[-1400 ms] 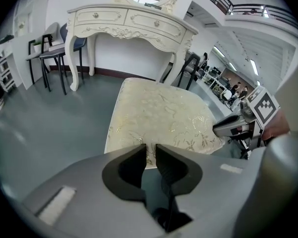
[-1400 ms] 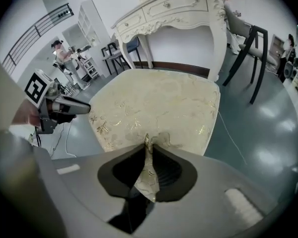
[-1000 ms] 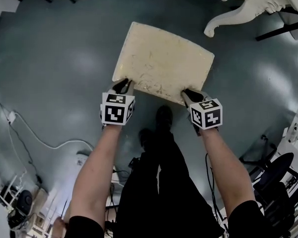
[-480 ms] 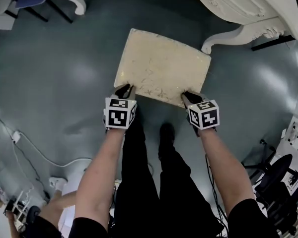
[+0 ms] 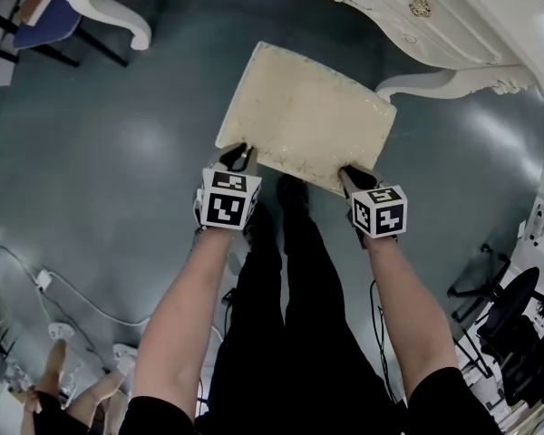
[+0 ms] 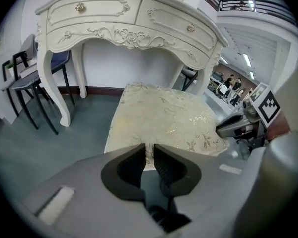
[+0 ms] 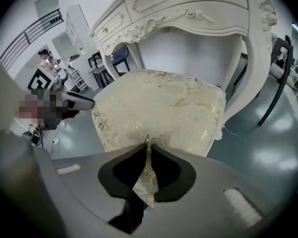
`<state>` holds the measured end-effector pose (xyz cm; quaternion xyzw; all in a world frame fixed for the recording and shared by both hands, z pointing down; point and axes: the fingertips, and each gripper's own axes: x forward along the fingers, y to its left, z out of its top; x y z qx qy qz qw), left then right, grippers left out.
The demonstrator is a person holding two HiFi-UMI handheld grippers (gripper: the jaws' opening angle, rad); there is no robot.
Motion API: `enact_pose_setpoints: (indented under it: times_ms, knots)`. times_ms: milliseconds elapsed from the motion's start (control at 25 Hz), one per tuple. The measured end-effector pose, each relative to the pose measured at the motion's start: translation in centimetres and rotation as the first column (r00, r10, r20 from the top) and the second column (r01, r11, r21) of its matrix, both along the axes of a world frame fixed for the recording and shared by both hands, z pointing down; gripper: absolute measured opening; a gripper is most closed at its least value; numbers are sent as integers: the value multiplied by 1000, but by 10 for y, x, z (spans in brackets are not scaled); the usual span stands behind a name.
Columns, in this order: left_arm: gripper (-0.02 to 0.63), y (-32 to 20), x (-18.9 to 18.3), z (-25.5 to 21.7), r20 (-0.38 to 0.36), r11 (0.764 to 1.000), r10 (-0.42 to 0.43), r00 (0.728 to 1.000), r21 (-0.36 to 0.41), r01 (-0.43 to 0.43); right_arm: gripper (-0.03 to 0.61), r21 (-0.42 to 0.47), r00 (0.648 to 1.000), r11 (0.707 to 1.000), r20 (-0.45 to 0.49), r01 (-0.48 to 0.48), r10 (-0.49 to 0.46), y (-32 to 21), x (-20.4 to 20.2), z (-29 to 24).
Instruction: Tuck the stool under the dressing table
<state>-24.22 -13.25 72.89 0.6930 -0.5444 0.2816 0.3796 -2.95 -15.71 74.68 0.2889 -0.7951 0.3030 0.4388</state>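
Observation:
The stool (image 5: 304, 116), with a cream gold-patterned cushion, stands on the grey floor with its far edge at the opening between the front legs of the white dressing table (image 5: 453, 16). My left gripper (image 5: 238, 157) holds its near left corner. The jaws have just been closing, and the cushion edge (image 6: 161, 118) lies between the tips of the left gripper (image 6: 149, 148). My right gripper (image 5: 356, 178) is shut on the near right corner. A fold of the stool's fabric (image 7: 159, 103) is pinched in the right gripper (image 7: 150, 140). The carved table front (image 6: 124, 19) rises just ahead.
A blue-seated chair (image 5: 41, 16) stands left of the table, a dark chair (image 6: 27, 81) beside its left leg. A white cable (image 5: 82, 293) trails over the floor at lower left. An office chair (image 5: 517, 306) and clutter crowd the right edge. The person's legs (image 5: 281, 270) are behind the stool.
The stool and both grippers have moved forward toward the dressing table, which now spans the top of the head view. Both grippers remain at the stool's near corners.

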Motion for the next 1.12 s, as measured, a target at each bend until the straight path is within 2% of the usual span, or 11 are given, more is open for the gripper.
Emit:
enact_pose_setpoints:
  times_ms: [240, 480, 800, 960, 1120]
  knots:
    - [57, -30, -1, -1, -31, 1000, 9, 999, -3, -9, 44, 85, 1000, 996, 2, -16, 16, -48, -4, -5]
    - [67, -63, -3, -1, -35, 1000, -3, 999, 0, 3, 44, 111, 1000, 994, 5, 1, -2, -94, -8, -8]
    - [66, -122, -7, -4, -51, 1000, -17, 999, 24, 18, 46, 158, 999, 987, 2, -34, 34, -166, -13, -17]
    - [66, -137, -7, -4, -40, 1000, 13, 999, -1, -13, 48, 198, 996, 976, 15, -85, 83, -168, -5, -34]
    - [66, -144, -11, -4, -26, 1000, 18, 999, 8, -18, 48, 173, 988, 973, 50, -156, 149, -150, -2, -30]
